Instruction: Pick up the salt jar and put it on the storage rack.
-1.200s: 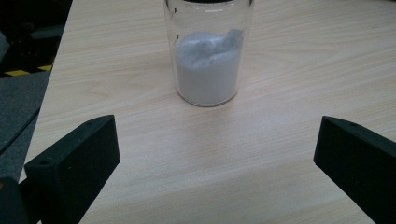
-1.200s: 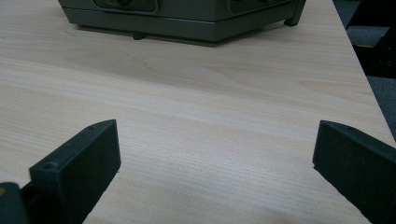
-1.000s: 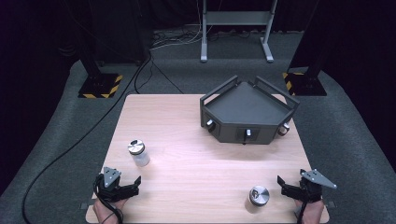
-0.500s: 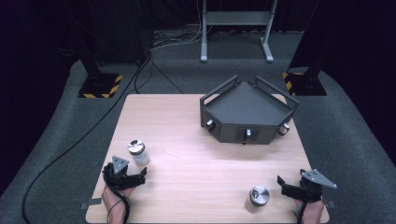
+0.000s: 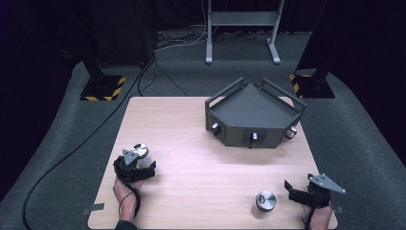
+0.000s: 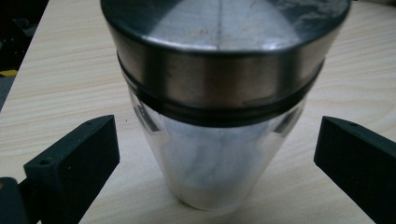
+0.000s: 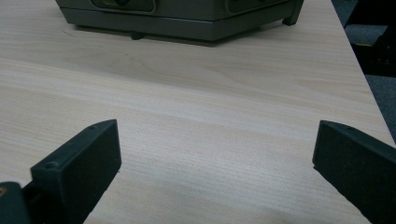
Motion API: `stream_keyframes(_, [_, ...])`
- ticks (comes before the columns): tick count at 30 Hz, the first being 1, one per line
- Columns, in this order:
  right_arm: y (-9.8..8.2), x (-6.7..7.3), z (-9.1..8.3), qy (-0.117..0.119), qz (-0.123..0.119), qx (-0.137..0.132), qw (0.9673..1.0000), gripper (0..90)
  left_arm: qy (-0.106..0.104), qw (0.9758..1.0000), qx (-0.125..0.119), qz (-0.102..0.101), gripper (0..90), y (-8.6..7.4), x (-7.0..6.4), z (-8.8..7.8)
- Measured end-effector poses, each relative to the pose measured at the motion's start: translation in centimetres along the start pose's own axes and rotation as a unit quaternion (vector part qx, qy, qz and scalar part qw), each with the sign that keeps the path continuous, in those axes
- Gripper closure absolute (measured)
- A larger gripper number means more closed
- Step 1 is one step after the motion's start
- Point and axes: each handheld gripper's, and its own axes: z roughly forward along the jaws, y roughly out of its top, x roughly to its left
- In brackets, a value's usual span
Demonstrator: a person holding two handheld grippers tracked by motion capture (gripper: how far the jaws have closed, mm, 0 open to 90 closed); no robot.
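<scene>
Your left gripper (image 6: 212, 154) has its jaws spread wide on either side of the left jar (image 6: 219, 98), a clear glass jar with a brushed metal lid, and neither jaw touches the glass. That jar stands upright on the wooden table (image 5: 191, 143), and from the high view your left gripper (image 5: 136, 167) sits right against it (image 5: 141, 151), well to the near left of the dark angular tray (image 5: 251, 112) at the far right of the tabletop. Your left hand (image 5: 125, 194) comes in from the near edge behind the gripper. Your right gripper (image 5: 299, 191) rests near the table's near right corner, well in front of the tray, its jaws (image 7: 215, 163) wide apart over bare wood with nothing between them. A second metal-lidded jar (image 5: 265, 201) stands just left of that gripper, apart from it, also in front of the tray.
</scene>
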Motion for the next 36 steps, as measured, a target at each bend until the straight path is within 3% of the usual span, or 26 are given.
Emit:
stream_keyframes(6, [0.0,0.0,0.0,0.001,-0.001,-0.001,1.0,0.0,0.007,1.0,-0.001,-0.003,0.1,-0.1,-0.1,0.6])
stream_keyframes(10, [-0.1,0.0,0.0,0.001,-0.002,-0.002,1.0,0.0,0.001,1.0,-0.005,-0.004,1.6,-0.2,0.0,0.7])
stream_keyframes(17, [0.0,0.0,0.0,0.002,-0.001,-0.001,1.0,0.0,0.004,0.9999,-0.012,-0.01,20.4,-0.6,-0.5,1.1])
stream_keyframes(19, [-0.1,0.0,0.0,0.001,-0.002,-0.002,1.0,0.0,0.015,0.9997,-0.016,-0.012,24.5,-0.7,-0.8,1.1])
stream_keyframes(21, [-0.1,-0.1,-0.1,0.002,0.0,-0.003,1.0,0.0,0.011,0.9995,-0.024,-0.02,31.1,-1.1,-0.3,0.9])
stream_keyframes(36, [-0.3,-0.1,-0.2,0.004,-0.002,-0.009,1.0,0.0,0.01,0.9995,-0.024,-0.019,31.6,-1.2,-0.3,0.8])
